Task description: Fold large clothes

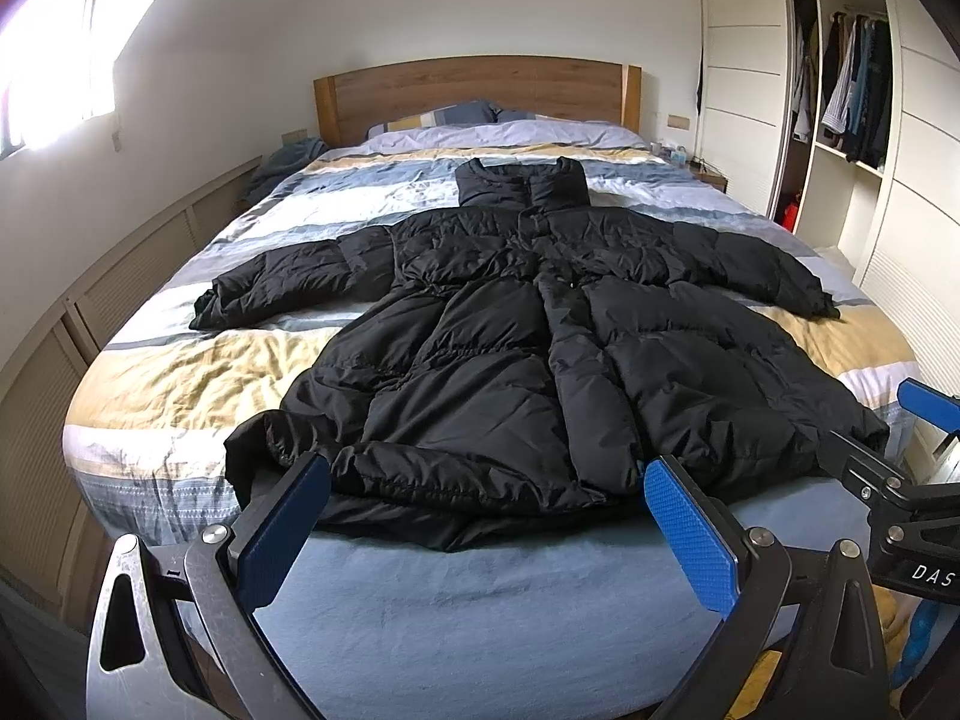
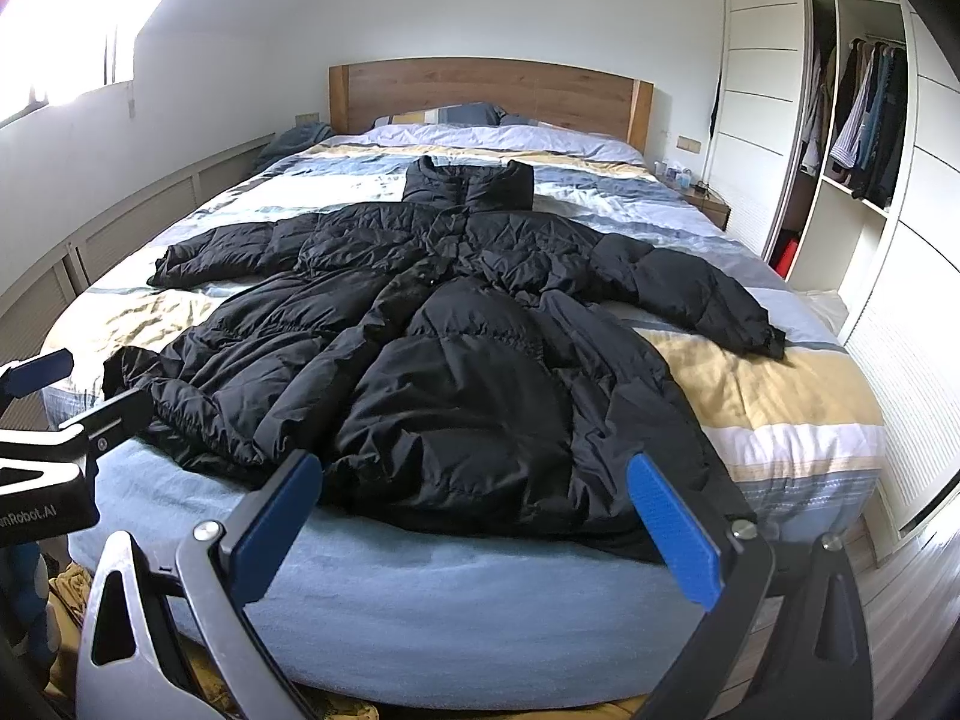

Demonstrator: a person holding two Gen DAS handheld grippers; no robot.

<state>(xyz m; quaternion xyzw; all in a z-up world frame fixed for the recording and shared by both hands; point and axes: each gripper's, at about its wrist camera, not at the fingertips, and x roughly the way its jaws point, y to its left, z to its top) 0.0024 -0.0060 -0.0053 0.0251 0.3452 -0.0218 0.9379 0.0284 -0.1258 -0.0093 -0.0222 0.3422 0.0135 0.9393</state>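
Observation:
A long black puffer coat (image 1: 516,324) lies spread flat on the bed, front up, collar toward the headboard, both sleeves stretched out sideways, hem at the foot edge. It also shows in the right wrist view (image 2: 444,348). My left gripper (image 1: 486,480) is open and empty, its blue pads held just above the left part of the hem. My right gripper (image 2: 474,480) is open and empty, above the right part of the hem. Each gripper shows at the edge of the other's view: the right gripper (image 1: 924,420) and the left gripper (image 2: 66,384).
The bed (image 1: 180,372) has a striped blue, white and yellow cover and a wooden headboard (image 1: 480,90). An open wardrobe (image 1: 852,90) with hanging clothes stands at right, a nightstand (image 2: 708,198) beside it. Low cabinets (image 1: 90,300) run along the left wall.

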